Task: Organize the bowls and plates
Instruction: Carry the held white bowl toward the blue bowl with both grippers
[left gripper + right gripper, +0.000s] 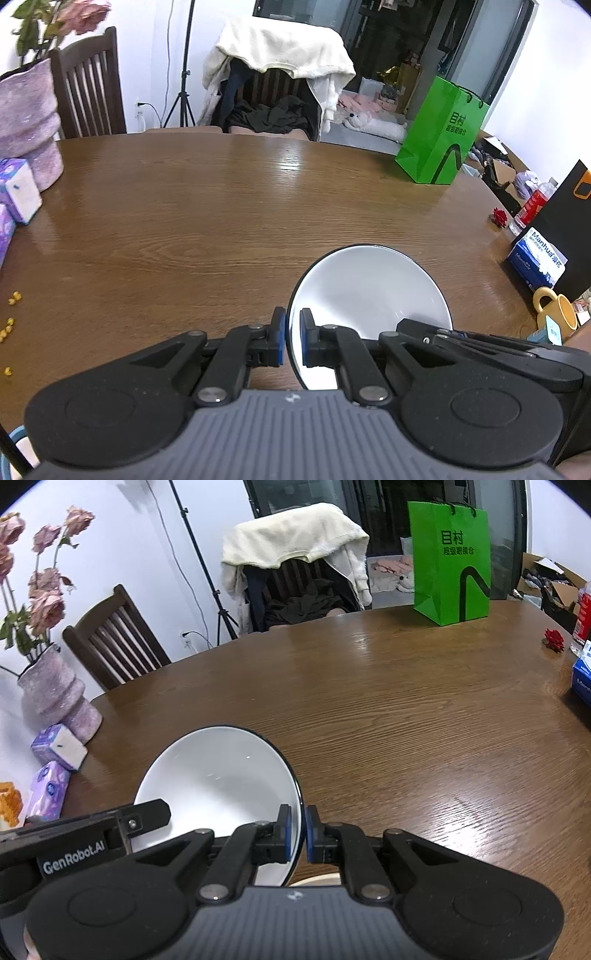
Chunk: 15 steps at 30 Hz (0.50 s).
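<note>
From the left wrist view, the left gripper (293, 338) has its jaws nearly closed on the left rim of a white bowl (369, 288), one blue pad inside the wall and one outside. The bowl is held over the near right part of the tabletop (221, 206); whether it is clear of the wood cannot be told here. It looks like glazed ceramic: stiff, smooth, likely slippery and breakable, and fairly heavy for a thin rim pinch.

From the right wrist view, the right gripper (297, 832) pinches the opposite, right rim of the bowl (218, 786) the same way, jaws almost shut. Two opposed rim grips should keep it level; either pad slipping would probably tip it. A pale rim, perhaps a plate (317, 880), shows just below.
</note>
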Each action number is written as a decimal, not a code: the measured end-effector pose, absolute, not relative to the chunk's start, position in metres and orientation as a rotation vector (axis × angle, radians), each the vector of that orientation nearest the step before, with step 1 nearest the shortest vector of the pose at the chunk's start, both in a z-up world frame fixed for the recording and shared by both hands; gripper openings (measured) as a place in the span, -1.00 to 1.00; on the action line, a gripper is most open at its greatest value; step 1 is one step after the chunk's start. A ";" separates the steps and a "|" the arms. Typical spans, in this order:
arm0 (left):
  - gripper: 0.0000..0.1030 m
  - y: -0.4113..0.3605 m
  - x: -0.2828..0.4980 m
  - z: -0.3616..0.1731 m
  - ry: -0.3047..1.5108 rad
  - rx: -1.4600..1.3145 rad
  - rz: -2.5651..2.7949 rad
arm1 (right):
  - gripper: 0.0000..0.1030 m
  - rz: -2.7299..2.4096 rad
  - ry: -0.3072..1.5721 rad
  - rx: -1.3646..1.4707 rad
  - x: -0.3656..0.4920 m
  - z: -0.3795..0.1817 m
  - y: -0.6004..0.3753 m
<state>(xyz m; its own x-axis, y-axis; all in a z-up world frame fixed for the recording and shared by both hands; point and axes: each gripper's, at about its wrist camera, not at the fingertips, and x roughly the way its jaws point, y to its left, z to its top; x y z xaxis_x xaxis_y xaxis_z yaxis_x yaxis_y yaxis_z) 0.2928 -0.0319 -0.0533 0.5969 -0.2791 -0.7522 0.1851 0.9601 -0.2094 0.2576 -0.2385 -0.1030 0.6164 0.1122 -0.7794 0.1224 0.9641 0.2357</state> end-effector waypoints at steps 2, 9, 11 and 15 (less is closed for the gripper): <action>-0.84 -0.026 0.288 -0.051 0.888 -0.115 -0.264 | -0.85 0.002 0.908 0.275 0.253 -0.101 -0.231; -0.84 -0.001 0.271 -0.046 0.876 -0.123 -0.241 | -0.85 0.026 0.910 0.270 0.242 -0.097 -0.206; -0.84 0.006 0.268 -0.045 0.875 -0.126 -0.233 | -0.85 0.034 0.908 0.267 0.239 -0.095 -0.199; -0.84 0.020 0.258 -0.042 0.868 -0.132 -0.214 | -0.85 0.052 0.905 0.263 0.233 -0.093 -0.186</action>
